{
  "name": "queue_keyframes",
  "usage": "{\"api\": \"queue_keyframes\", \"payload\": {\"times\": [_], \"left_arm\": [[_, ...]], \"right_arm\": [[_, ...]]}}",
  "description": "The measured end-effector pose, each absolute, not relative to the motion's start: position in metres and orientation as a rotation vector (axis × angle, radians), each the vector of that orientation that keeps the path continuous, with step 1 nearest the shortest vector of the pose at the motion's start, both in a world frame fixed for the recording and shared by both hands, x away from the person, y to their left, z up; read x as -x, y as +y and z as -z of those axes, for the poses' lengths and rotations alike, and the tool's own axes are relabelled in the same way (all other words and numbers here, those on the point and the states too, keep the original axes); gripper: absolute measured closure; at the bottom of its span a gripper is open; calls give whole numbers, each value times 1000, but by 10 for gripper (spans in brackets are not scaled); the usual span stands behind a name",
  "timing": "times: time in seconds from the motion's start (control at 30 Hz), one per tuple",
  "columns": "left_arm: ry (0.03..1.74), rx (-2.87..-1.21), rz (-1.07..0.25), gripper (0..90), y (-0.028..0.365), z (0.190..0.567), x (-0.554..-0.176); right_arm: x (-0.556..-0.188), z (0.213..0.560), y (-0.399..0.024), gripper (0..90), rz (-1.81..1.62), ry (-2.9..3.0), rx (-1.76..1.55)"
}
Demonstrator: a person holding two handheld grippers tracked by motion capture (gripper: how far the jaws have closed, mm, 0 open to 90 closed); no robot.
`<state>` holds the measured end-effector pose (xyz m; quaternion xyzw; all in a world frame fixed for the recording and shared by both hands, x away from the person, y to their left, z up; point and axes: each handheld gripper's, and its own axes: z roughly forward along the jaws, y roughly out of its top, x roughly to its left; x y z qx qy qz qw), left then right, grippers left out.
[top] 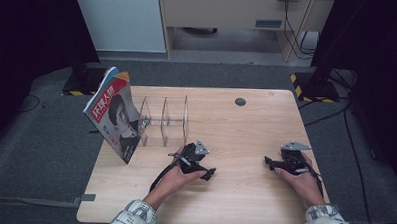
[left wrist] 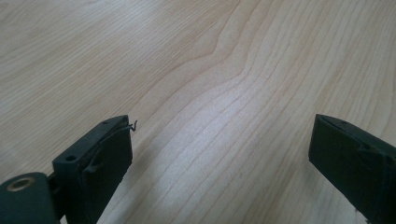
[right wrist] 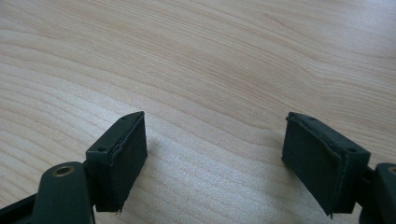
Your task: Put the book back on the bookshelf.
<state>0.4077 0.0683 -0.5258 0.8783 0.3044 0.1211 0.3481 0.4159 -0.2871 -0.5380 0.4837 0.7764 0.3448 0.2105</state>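
— On the wooden table (top: 246, 123), what's laid out?

— Biggest first: a magazine (top: 115, 114) leaning upright at the left end of a clear acrylic rack (top: 163, 120), its red cover showing white Chinese characters (too small to read surely). Grey carpet lies around the table.

— And the hands?

— Both forearms come in from the near edge. The left gripper (top: 210, 173) sits low near the middle, just below the rack, jaws wide apart over bare wood. The right gripper (top: 269, 162), well apart to the right, likewise gapes with nothing between.

Wooden table (top: 246, 123), rack (top: 163, 121), magazine (top: 115, 114)
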Motion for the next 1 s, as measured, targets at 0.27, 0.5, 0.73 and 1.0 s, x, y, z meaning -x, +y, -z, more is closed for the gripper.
{"api": "queue_keyframes", "payload": {"times": [0.27, 0.5, 0.73, 1.0], "left_arm": [[790, -2288, -319, 47, 60, 533, -411], [795, -2281, -319, 45, 60, 534, -411], [797, -2246, -331, 35, 62, 537, -407], [802, -2244, -330, 35, 63, 537, -404]], "right_arm": [[-416, 538, -288, 221, -958, 2163, -1337], [-416, 538, -288, 220, -958, 2163, -1338], [-416, 538, -288, 218, -957, 2160, -1342], [-415, 538, -288, 217, -957, 2155, -1353]]}}
